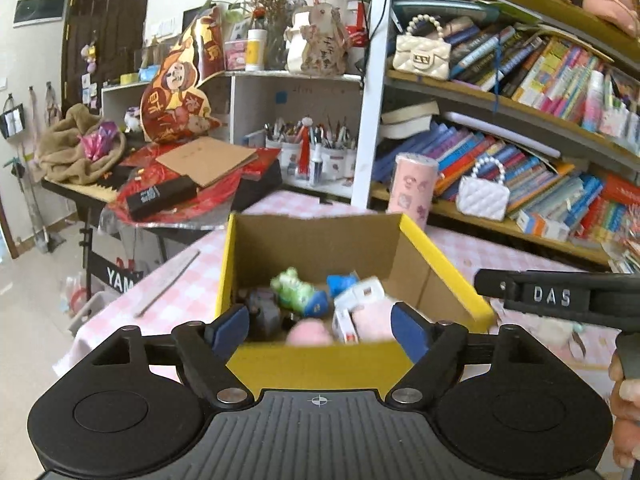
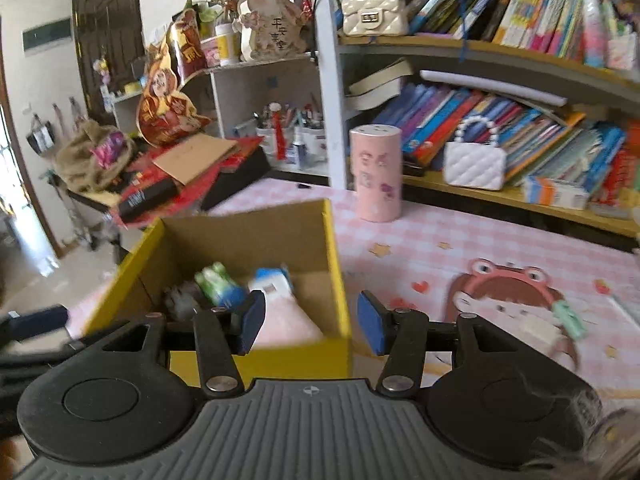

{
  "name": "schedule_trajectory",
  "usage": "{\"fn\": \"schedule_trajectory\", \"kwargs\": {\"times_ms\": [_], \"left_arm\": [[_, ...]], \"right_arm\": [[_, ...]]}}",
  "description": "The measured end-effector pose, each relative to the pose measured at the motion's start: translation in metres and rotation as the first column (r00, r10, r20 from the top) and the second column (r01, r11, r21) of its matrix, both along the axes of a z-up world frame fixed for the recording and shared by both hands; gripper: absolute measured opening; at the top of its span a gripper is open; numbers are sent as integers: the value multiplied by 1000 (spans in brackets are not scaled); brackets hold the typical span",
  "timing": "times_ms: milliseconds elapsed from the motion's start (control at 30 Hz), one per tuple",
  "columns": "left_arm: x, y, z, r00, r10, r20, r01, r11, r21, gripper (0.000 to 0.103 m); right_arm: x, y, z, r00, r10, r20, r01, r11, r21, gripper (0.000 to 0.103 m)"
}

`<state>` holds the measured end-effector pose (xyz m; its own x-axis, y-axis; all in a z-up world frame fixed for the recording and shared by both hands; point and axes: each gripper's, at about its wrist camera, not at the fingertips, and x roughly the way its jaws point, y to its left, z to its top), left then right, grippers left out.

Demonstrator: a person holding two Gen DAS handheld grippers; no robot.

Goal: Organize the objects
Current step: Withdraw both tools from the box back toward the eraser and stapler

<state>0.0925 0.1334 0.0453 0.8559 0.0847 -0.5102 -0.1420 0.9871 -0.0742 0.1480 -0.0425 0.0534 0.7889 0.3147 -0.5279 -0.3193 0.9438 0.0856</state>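
yellow box (image 1: 320,364): open-topped, upright, near table's left edge | toys (image 1: 298,292): green, blue, white, pink, grey, heaped inside box, blurred

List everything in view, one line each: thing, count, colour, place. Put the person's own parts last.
box: one, yellow outside, brown inside, on the table, open.
toys: several, green, blue, white, pink, grey, inside the box; blurred, count unclear.
tablecloth: one, pink checked with a cartoon girl print, covering the table.
canister: one, pink, upright on the table beyond the box.
handbags: two, a white one on the lower shelf, a cream one above.
books: many, mixed colours, on the shelves.
pen cups: a few, white, in the white cubby.
left gripper: black, blue pads, open, empty, over the box's near wall.
right gripper: black, blue pads, open, empty, at the box's right corner.
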Motion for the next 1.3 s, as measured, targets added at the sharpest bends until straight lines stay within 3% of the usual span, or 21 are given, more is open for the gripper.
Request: {"fn": "schedule_trajectory", "kwargs": {"times_ms": [267, 533, 867, 1100, 1300], "left_arm": [[-42, -6, -19, 997, -41, -62, 41, 999, -4, 87], [-70, -15, -34, 989, -91, -117, 88, 996, -30, 88], [-83, -43, -44, 964, -216, -155, 210, 976, -54, 88], [-80, -73, -48, 935, -314, -163, 309, 949, -58, 88], [-69, -107, -54, 894, -409, -183, 403, 913, -67, 88]], "right_arm": [[-73, -7, -39, 998, -54, -12, 52, 992, -114, 55], [-123, -15, -59, 991, -124, -59, 115, 984, -139, 60], [-153, -47, -64, 963, -250, -102, 235, 962, -141, 64], [-165, -77, -67, 929, -352, -117, 334, 931, -146, 67], [-169, -107, -72, 883, -446, -149, 426, 893, -145, 67]]}}
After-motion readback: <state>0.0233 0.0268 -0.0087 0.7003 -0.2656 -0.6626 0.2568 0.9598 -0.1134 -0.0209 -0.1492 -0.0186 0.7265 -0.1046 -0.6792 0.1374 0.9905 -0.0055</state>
